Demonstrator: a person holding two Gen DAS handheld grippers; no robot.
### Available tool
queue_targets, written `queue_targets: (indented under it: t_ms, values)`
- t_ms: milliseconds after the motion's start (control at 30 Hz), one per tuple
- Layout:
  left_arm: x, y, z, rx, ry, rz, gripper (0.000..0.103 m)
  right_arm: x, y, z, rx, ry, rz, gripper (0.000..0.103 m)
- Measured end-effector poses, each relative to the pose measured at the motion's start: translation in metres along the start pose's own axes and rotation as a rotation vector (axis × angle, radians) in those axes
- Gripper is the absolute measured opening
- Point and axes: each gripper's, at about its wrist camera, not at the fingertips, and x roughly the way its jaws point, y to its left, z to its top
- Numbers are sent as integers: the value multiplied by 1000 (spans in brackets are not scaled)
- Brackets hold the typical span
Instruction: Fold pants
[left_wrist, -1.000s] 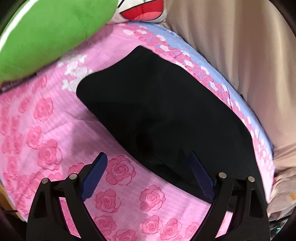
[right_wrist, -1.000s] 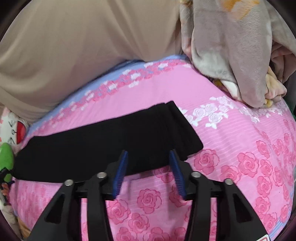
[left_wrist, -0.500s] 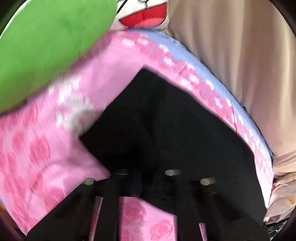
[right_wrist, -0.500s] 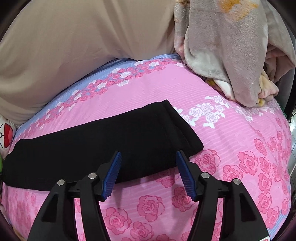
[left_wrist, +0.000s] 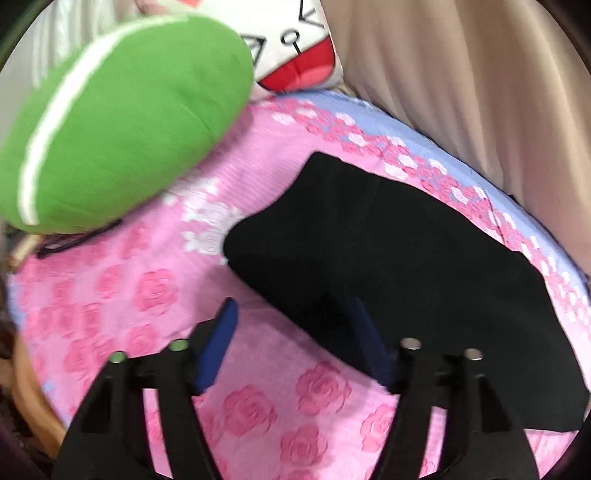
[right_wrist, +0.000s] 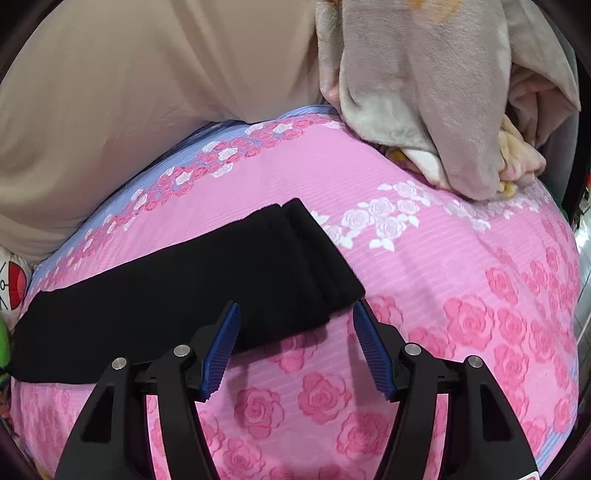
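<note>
Black pants (left_wrist: 399, 258) lie flat in a long strip on a pink rose-print bedsheet (left_wrist: 147, 295). In the left wrist view my left gripper (left_wrist: 291, 314) is open and empty, hovering at the near edge of the wide end of the pants. In the right wrist view the pants (right_wrist: 192, 284) stretch to the left, with the layered leg cuffs at the right end. My right gripper (right_wrist: 295, 314) is open and empty, just in front of the cuff end.
A green cushion (left_wrist: 122, 118) and a white cartoon-face pillow (left_wrist: 295, 48) lie at the left end of the bed. A beige curtain (right_wrist: 129, 92) hangs behind. A crumpled grey-beige blanket (right_wrist: 443, 92) lies at the far right.
My left gripper shut over the pants half a second ago, then opened and drew back. My right gripper opened wider and stayed at the cuff end.
</note>
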Motion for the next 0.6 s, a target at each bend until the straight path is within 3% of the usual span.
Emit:
queue_targets:
  t_ms: [200,233,300,400,467,500,567,600]
  values:
    - [-36,-37,-14,16,-84,56,78,44,18,27,-128,53,-3,60]
    - [-40,-47,-18,38,-97,63,78,50,23,29,-158,63,2,40]
    - [-43,-74,-23,92,-112,69,78,58,33,32,-217,73,11,9]
    - [-47,-113,-29,168,-132,58,78,34,46,44,-315,-14,-49,7]
    - [-48,-135,-34,209,-129,21,80,20,37,53,-299,-57,-41,7]
    - [-46,-143,-36,221,-125,5,84,24,30,56,-285,-53,-49,7]
    - [-37,-160,-40,246,-120,1,84,60,13,50,-278,42,-128,8]
    - [-32,-165,-41,256,-112,9,84,66,12,45,-280,31,-118,9]
